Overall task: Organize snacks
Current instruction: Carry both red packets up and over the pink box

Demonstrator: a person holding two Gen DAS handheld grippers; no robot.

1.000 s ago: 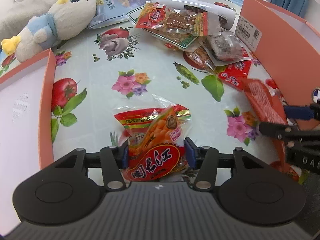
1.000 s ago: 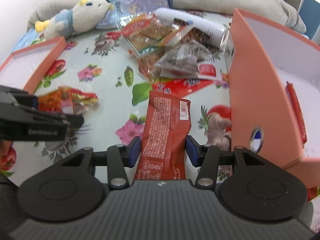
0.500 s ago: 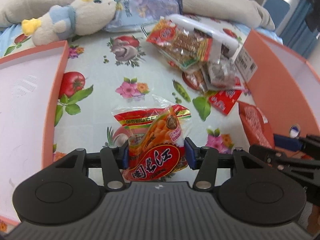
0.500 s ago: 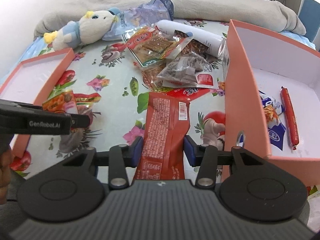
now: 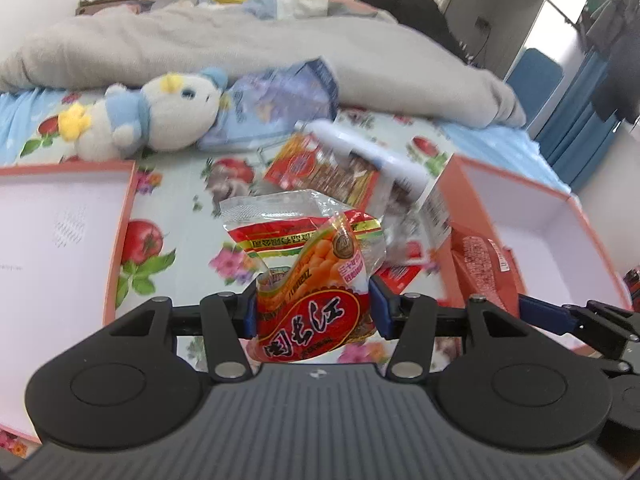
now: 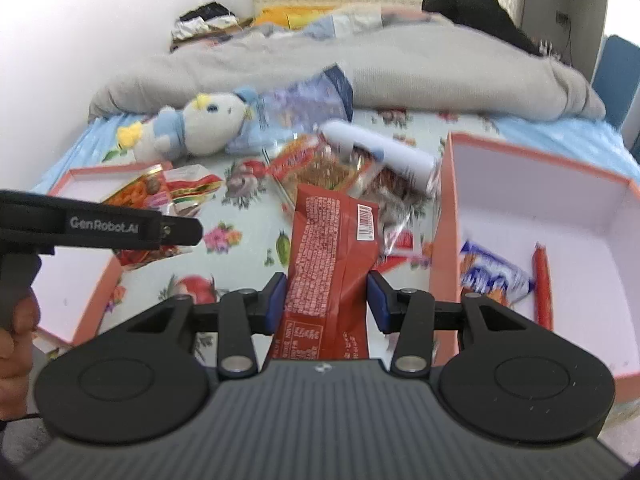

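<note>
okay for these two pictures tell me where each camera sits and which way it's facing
Left wrist: on the left gripper, facing forward-down at its clamped corn snack packet, bed beyond; right gripper shows.
Right wrist: on the right gripper, facing forward-down at its red snack bar wrapper; left gripper and a hand show.
Shared: plush toy, both orange boxes.

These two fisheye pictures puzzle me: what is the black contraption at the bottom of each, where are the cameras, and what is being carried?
No robot: a person holds a two-finger gripper in each hand, each with a camera looking along its fingers. In the left wrist view, the left gripper is shut on a red and yellow snack bag. In the right wrist view, the right gripper, whose jaws have just been closing, is shut on an orange-red snack packet. Below lies a flowered cloth with a snack pile, a plush toy and two orange boxes; the right box holds a sausage.
</note>
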